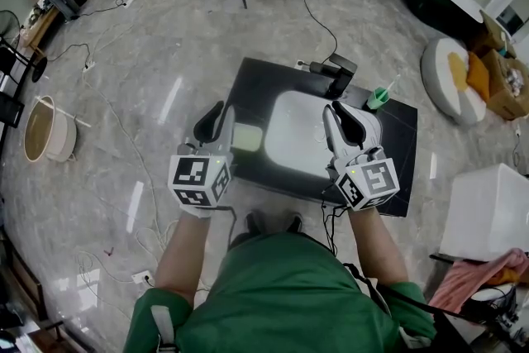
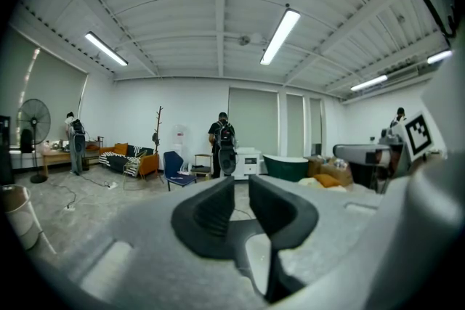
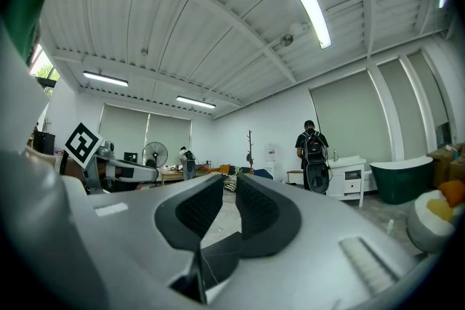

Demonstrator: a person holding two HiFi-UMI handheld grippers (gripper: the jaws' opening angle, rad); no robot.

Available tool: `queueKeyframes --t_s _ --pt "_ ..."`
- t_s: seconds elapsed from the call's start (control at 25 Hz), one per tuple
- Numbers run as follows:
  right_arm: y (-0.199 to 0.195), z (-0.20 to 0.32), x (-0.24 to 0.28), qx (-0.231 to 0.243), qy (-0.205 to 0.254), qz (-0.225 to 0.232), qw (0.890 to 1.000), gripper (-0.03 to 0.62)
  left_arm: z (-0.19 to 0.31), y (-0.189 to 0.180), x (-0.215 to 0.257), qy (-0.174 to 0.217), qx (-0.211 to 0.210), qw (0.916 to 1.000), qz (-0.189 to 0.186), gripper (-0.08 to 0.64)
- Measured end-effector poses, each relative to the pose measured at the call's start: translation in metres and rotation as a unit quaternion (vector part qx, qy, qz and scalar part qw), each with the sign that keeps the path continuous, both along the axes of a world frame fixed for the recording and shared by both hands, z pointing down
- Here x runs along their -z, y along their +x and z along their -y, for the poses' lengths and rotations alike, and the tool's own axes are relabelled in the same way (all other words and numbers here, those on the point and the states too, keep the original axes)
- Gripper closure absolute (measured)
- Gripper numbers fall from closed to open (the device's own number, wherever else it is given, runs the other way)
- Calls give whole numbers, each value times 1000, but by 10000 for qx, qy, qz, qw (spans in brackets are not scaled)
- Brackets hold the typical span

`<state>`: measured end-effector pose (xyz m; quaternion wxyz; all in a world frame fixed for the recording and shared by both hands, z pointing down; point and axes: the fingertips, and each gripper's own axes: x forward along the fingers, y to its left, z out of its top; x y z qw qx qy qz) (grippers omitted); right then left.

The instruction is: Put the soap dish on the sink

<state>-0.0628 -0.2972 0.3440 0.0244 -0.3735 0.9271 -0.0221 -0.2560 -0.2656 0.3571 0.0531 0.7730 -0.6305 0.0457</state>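
Observation:
The soap dish [image 1: 246, 138] is a pale green square lying on the black countertop [image 1: 398, 136], just left of the white sink basin [image 1: 299, 138]. My left gripper [image 1: 216, 113] hovers above the counter's left edge beside the dish, with its jaws shut and nothing between them. My right gripper [image 1: 339, 113] hangs over the basin's right rim, also shut and empty. Both gripper views look level across the room over the jaws, left gripper [image 2: 242, 185] and right gripper [image 3: 230, 185], and neither shows the dish or the sink.
A black faucet [image 1: 339, 75] stands behind the basin, and a green cup [image 1: 378, 99] sits at the back right of the counter. On the floor are cables, a bucket [image 1: 45, 130] at left and a white box [image 1: 488, 211] at right. People stand far off.

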Motion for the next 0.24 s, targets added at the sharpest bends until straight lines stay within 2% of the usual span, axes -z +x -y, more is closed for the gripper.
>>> queueKeyframes --t_s 0.24 --pt "1 2 2 61 83 5 9999 535 1 1 2 -26 22 10000 0 500"
